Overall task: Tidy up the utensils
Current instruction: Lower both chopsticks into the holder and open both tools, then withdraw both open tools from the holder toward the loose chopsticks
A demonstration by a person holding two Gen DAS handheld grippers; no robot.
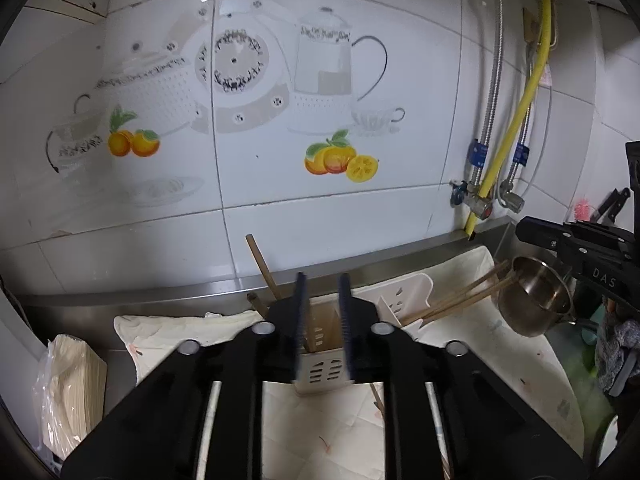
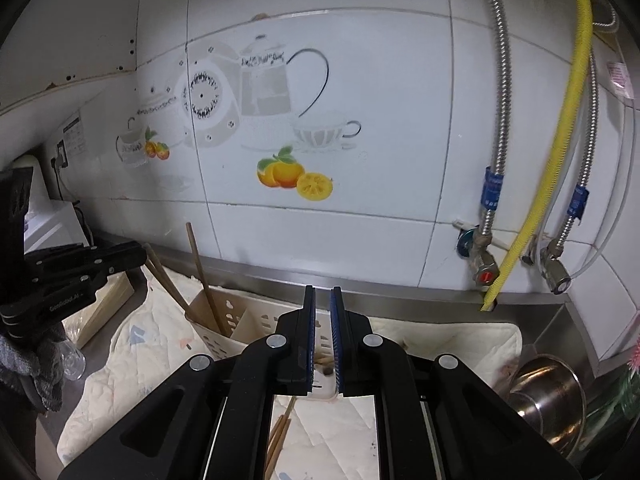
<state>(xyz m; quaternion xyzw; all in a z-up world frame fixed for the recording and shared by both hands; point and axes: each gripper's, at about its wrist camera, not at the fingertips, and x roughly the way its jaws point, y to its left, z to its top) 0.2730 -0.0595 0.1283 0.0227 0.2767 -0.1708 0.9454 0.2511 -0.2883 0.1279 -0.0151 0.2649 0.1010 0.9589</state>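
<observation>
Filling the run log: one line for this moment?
left tongs: open over caddy | right tongs: shut, empty | chopsticks in caddy | pot right

Wall: white glossy tiles [image 1: 360, 216] with printed teapot decor [image 1: 324, 64] and oranges [image 2: 294, 178].
Pipes: yellow hose [image 2: 568, 128] and braided metal hoses [image 2: 500, 92] go down to valves.
Table: stainless steel, raised back edge [image 1: 160, 292].
</observation>
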